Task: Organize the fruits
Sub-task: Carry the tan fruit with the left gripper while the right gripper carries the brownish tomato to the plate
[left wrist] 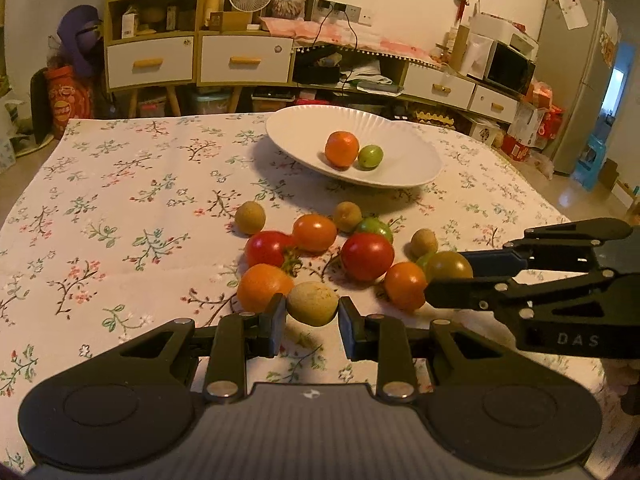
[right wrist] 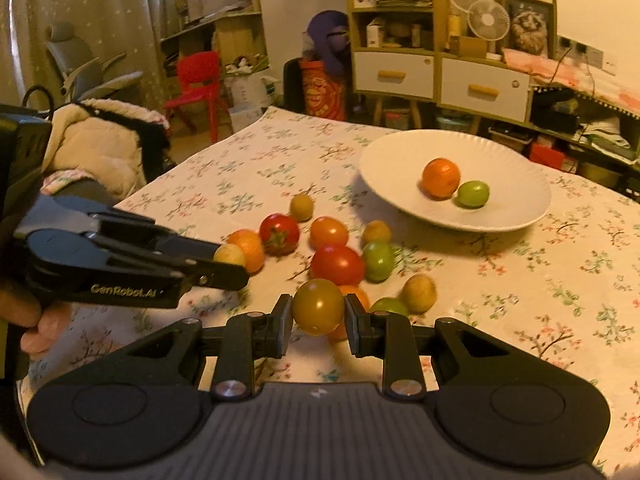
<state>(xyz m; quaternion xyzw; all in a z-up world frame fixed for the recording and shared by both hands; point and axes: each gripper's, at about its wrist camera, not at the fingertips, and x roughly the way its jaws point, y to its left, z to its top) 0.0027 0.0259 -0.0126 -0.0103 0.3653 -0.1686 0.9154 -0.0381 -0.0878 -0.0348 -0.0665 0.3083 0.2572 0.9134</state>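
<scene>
1. Both hand-held grippers were seen closed on fruit: the left gripper (left wrist: 312, 312) was clamped on a small, round, pale tan fruit with a matt skin (left wrist: 313, 304), and the right gripper (right wrist: 318, 314) on a smooth, glossy, olive-brown tomato (right wrist: 318, 306).
2. Each fruit was held across its widest part, one pad on either side, just above the flowered tablecloth (left wrist: 120, 208).
3. The tan fruit was judged light and fairly firm, its dull skin giving the pads good purchase.
4. The olive-brown tomato was judged light but soft and thin-skinned; its shiny surface looked slippery, so a gentle squeeze at the middle was thought safest.
5. A wide, white, fluted ceramic plate (left wrist: 412, 176) stood farther back on the table, with a round orange fruit (left wrist: 341, 149) and a small green fruit (left wrist: 370, 156) touching inside it.
6. Between the grippers and the plate, a loose cluster of red, orange, green and tan fruits was left lying; being round, these were judged likely to roll if nudged.
</scene>
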